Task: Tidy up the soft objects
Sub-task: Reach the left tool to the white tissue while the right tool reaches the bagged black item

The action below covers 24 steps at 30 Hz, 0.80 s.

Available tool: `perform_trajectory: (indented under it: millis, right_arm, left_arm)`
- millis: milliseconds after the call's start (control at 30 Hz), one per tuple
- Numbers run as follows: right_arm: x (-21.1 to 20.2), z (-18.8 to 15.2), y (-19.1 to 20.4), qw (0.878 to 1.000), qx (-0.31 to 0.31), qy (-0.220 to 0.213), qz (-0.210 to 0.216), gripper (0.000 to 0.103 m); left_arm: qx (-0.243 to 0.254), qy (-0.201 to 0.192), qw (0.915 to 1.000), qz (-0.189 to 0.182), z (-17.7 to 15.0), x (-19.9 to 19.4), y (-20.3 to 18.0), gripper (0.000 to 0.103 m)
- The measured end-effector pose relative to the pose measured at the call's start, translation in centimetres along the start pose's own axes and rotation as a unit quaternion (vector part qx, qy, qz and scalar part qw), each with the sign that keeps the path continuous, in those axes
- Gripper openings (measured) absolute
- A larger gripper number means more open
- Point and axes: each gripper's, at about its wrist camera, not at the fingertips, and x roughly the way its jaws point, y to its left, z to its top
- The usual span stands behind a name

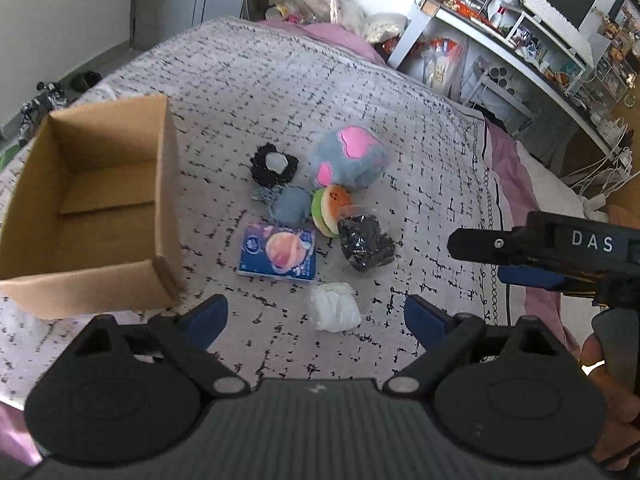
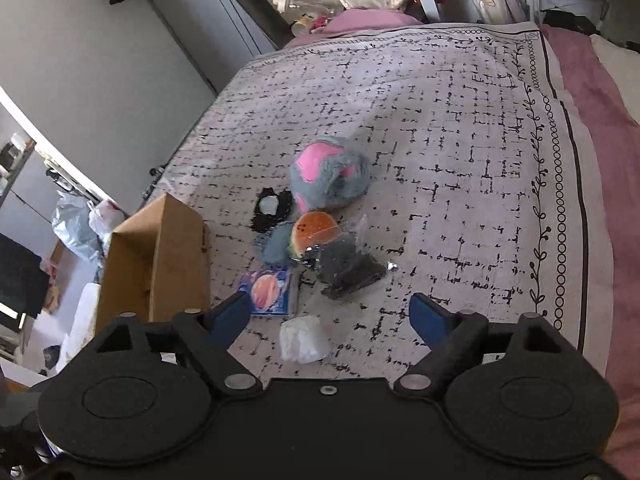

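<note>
Cardboard box (image 1: 100,200), left of the frame in the left wrist view: open-topped, nothing visible inside, resting on the bed's patterned blanket (image 1: 400,120).
Blue tissue pack (image 1: 278,254), centre, just right of the box: lying flat.
Black fuzzy item (image 1: 274,168) with a pale piece on top, above the pack, apart from it.
Small blue-grey pouf (image 1: 290,208), between those two, touching the burger-shaped plush (image 1: 330,210).
Grey-and-pink plush ball (image 1: 350,158), upper centre, just above the burger.
Black bundle in clear wrap (image 1: 366,242), right of the burger, touching it.
White crumpled soft item (image 1: 336,306), lower centre, nearest the tools.
Left tool (image 1: 316,316): blue fingers spread wide, holding nothing, over the white item.
Right tool (image 2: 330,316): likewise wide open and empty; in the left view it shows at the right edge.
</note>
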Motion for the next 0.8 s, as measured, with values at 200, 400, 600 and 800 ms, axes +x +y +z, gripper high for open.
perform_trajectory:
  millis: [200, 400, 600, 800]
  right_arm:
    - [2.2, 0.5, -0.2, 1.0, 0.005, 0.014, 0.021, 0.076]
    - [4.0, 1.0, -1.4, 0.999, 0.025, 0.021, 0.033, 0.069]
    - [5.7, 1.1, -2.1, 0.998, 0.034, 0.036, 0.039, 0.065]
    - [7.0, 1.2, -2.6, 0.998, 0.038, 0.039, 0.038, 0.064]
  left_arm:
    - [-0.017, 0.028, 0.9994, -0.008, 0.0, 3.1, -0.2, 0.086]
    - [-0.013, 0.043, 0.999, -0.008, 0.1, 5.8, -0.7, 0.085]
    - [-0.018, 0.058, 0.9981, -0.01, 0.0, 8.5, -0.9, 0.084]
    - [-0.047, 0.072, 0.9963, 0.0, 0.3, 10.9, -0.3, 0.064]
